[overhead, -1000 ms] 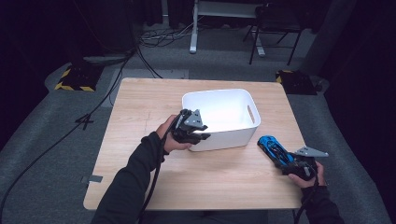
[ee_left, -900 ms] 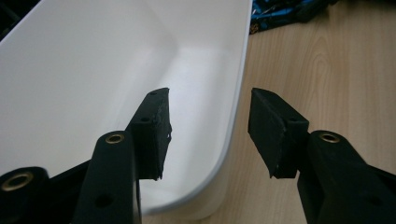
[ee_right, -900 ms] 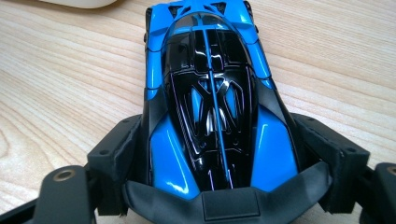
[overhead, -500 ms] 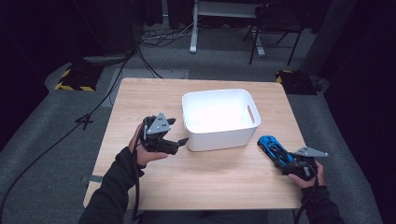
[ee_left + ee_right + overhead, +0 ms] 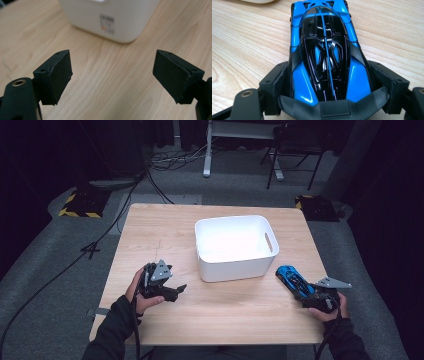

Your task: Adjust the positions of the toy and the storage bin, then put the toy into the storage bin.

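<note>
A blue and black toy car [image 5: 292, 280] [image 5: 325, 53] rests on the wooden table [image 5: 230, 320] at the right, just right of a white bin [image 5: 235, 246]. My right gripper [image 5: 312, 296] [image 5: 328, 82] is shut on the car's rear, its pads pressed against both flanks. My left gripper [image 5: 177, 291] [image 5: 112, 75] is low over the table left of the bin, pointing toward it; its jaws have just been opening and stand wide apart over bare wood with nothing between them. The bin's rounded lower corner [image 5: 112, 20] with a printed label lies ahead of the left jaws.
Nothing lies inside the white bin as far as the high view shows. Beyond the table are cables [image 5: 150, 180], a black-and-yellow floor block [image 5: 80, 205] and a chair's legs [image 5: 290, 165] on grey carpet. The person's sleeves enter from the bottom edge.
My left gripper has drawn back from the bin's front left corner toward the table's left front and come lower. Its jaws have spread. The right gripper and car stayed put.
</note>
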Demonstrator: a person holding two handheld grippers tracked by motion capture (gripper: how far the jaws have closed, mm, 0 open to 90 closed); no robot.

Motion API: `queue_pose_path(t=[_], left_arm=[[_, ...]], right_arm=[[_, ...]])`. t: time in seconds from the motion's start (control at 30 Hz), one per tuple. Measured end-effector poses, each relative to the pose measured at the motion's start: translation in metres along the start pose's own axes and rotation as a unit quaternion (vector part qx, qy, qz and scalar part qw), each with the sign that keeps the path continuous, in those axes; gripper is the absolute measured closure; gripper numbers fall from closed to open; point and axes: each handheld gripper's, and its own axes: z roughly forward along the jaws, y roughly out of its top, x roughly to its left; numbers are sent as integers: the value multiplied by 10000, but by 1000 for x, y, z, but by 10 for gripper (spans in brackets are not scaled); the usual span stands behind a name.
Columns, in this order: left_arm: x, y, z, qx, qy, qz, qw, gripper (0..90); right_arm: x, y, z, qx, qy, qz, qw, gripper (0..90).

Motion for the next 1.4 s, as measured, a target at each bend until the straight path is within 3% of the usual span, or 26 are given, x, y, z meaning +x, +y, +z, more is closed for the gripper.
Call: queue_pose_path(t=[0.2, 0.33, 0.5, 0.53, 0.6, 1.03, 1.13, 1.23, 1.4], left_arm=[[-2, -29, 10, 296, 93, -418, 9986, 180], [-6, -41, 13, 567, 132, -279, 9979, 165], [-8, -55, 11, 639, -5, -490, 9968, 165], [-8, -57, 11, 672, 70, -434, 9968, 164], [-8, -63, 10, 626, -29, -611, 9962, 159], [-9, -66, 8, 608, 46, -651, 9960, 151], [-9, -66, 8, 607, 47, -652, 9960, 150], [-9, -66, 8, 609, 47, -651, 9960, 150], [-9, -66, 8, 608, 46, -653, 9960, 150]], right_arm=[[-1, 0, 0, -5, 31, -21, 10000, 235], [-1, 0, 0, -10, 55, -28, 10000, 237], [-2, 1, 0, -11, 57, -39, 10000, 238], [-2, 1, 0, -9, 58, -40, 10000, 238], [-2, 1, 0, -26, 84, -8, 10000, 238], [-5, 0, 0, -50, 177, -10, 9998, 243], [-6, 1, 0, -104, 262, 98, 9996, 244], [-4, 3, 2, -98, 178, -42, 9998, 244], [-3, 2, 0, -185, 152, -48, 9997, 245]])
